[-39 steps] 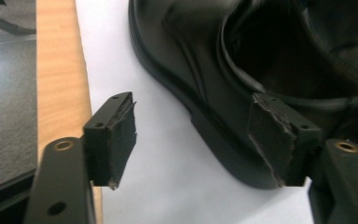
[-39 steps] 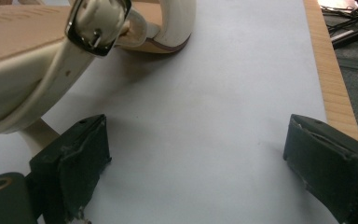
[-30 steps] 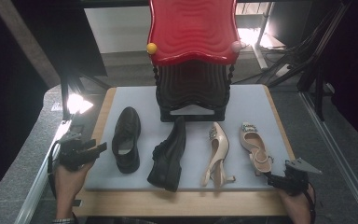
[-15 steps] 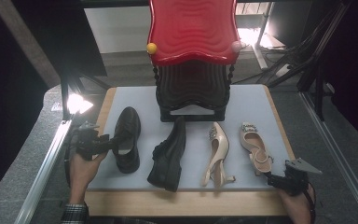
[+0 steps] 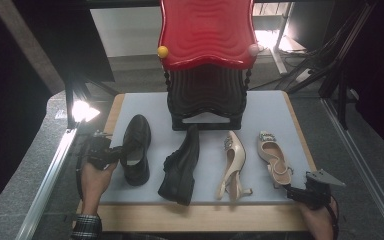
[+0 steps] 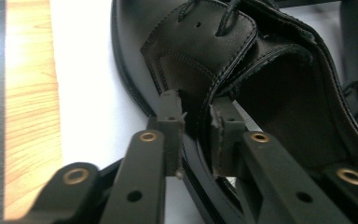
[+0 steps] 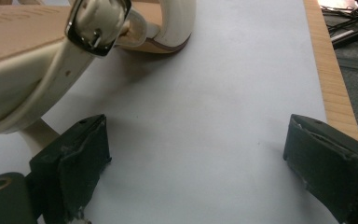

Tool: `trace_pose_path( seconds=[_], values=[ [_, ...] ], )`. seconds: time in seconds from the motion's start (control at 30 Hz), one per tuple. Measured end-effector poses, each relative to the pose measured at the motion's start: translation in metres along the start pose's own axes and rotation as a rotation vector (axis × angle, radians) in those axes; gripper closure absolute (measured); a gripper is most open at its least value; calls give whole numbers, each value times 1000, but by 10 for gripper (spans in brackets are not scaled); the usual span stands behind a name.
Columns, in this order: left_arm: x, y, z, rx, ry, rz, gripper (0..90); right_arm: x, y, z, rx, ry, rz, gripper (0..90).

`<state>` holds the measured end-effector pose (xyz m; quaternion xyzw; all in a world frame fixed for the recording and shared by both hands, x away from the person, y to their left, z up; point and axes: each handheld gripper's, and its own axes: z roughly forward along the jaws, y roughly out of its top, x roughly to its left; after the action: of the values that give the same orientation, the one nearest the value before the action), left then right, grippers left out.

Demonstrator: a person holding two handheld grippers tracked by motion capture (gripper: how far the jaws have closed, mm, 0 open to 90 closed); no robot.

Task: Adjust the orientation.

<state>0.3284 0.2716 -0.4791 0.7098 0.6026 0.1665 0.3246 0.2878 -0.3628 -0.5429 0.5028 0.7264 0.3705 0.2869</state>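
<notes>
left gripper [image 6: 196, 116]: jaws, just closing, pinch the side wall of the black lace-up shoe [image 5: 136, 149] at the mat's [image 5: 145, 107] left edge. right gripper [image 7: 196, 154]: jaws spread, empty, beside the cream slingback [image 5: 274, 159]. beyond: black rack [image 5: 206, 97].

We see bare grey mat [image 5: 145, 102] left of the black rack [image 5: 207, 102], while four shoes crowd the front, leaving narrow lanes between them.
</notes>
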Motion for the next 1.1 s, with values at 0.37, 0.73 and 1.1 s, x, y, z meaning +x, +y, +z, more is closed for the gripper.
trace_pose_path(
  seconds=[0.37,0.73,1.1],
  values=[
    [11,-4,-2,-74,40,-8,867,0,0,0,0,0,0,67],
    [11,-8,-17,-158,27,21,869,0,0,0,0,0,0,67],
    [9,-17,-44,-224,-55,69,868,0,0,0,0,0,2,67]
  ],
)
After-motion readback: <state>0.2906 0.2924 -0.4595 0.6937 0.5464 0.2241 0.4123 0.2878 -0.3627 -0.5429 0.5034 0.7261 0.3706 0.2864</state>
